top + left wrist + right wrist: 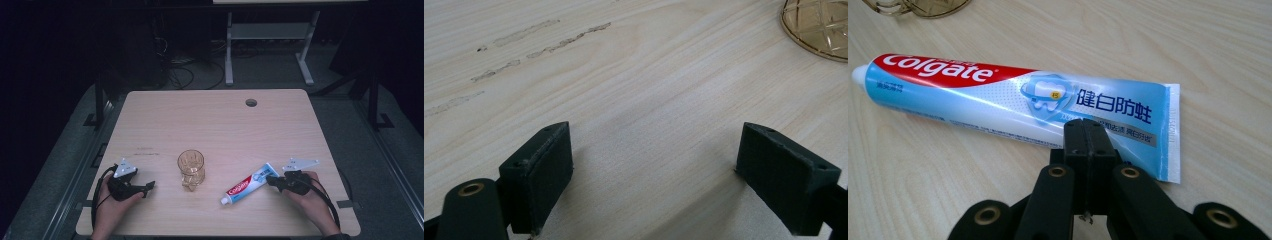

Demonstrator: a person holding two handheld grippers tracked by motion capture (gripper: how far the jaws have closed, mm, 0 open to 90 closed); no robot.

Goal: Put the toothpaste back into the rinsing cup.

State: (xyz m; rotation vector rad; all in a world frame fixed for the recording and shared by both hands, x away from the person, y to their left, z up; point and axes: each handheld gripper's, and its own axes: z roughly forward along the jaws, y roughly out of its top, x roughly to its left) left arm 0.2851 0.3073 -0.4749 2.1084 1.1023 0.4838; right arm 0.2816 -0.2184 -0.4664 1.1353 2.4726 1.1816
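The high view looks forward and down over the whole counter (220,120). Each gripper view rides low, looking close past its own fingers (539,172); both catch the glass (918,7) beyond them.

black fingers (539,175) with brass rivets, grey three-cornered plates on top, black cables trailing.

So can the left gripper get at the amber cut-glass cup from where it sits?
Probably yes. The left gripper rests on the wooden table with jaws wide open, and only bare tabletop lies between it and the amber cut-glass cup.
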